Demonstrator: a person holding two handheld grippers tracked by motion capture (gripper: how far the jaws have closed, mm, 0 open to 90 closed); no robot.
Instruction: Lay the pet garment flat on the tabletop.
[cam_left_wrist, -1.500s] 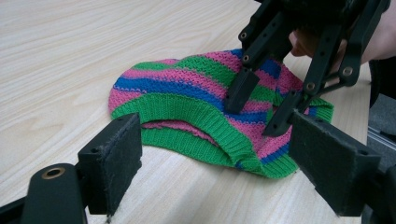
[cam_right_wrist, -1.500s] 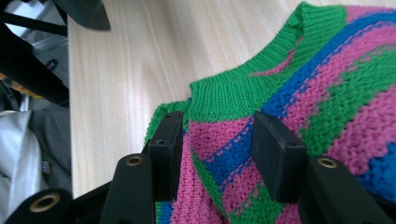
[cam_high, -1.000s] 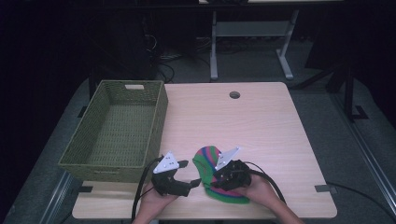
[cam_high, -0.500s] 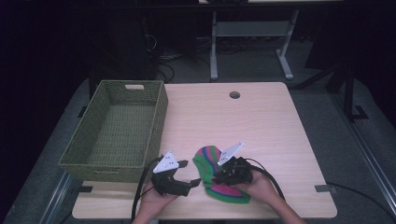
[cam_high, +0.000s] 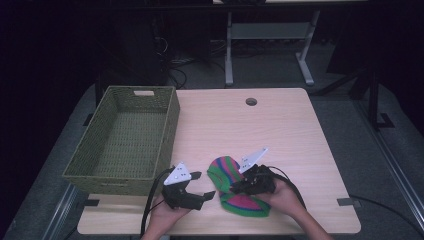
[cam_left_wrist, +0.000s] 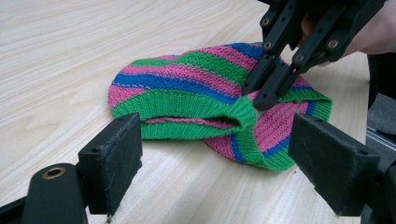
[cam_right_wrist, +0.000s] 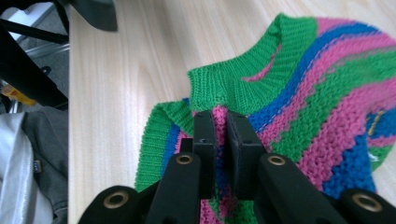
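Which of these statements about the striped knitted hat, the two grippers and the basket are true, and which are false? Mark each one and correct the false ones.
1. The right gripper has pinched a fold of the striped knitted hat. True; its jaws have just been closing on the knit.
2. The left gripper is clamped on the hat. False; its jaws stand open, short of the green brim.
3. The hat lies inside the woven basket. False; it lies on the table, right of the basket.
4. The basket holds nothing. True.
5. The hat is plain red. False; it has pink, green and blue stripes.
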